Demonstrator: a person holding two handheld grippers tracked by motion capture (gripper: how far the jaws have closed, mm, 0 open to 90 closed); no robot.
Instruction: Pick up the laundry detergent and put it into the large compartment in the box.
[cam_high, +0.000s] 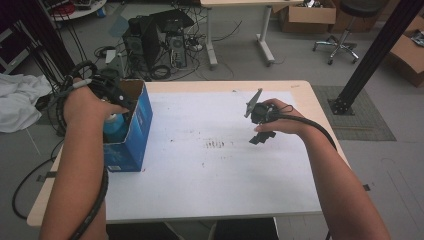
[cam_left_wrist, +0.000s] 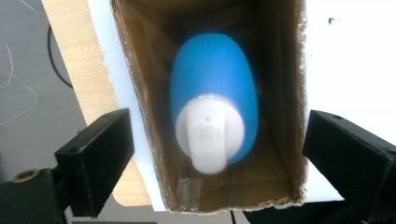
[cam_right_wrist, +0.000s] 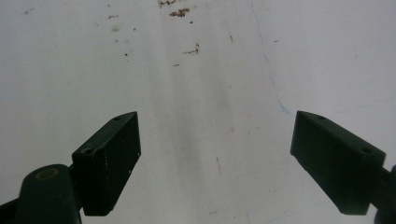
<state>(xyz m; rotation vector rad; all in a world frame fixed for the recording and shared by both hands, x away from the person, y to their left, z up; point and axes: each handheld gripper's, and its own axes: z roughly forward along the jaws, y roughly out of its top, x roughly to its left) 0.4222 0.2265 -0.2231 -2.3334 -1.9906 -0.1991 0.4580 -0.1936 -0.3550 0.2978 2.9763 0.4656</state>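
the blue bottle with its white cap stands upright inside the open cardboard box at the left edge of the tabletop, cap toward the opening. the left claw hangs above the box mouth with its jaws spread wide, one on either side of the box walls, gripping nothing; the bottle sits free below them. the right claw hovers over the white sheet in the middle of the tabletop, also wide open and empty.

the bottle looks like smooth, rounded plastic, probably light and fairly stiff, but slippery on its curved shoulders. the cap is the narrower, flatter part and the only bit within easy reach, so it seems the best place to pinch. the box walls are thin card and would likely buckle or tip if knocked.
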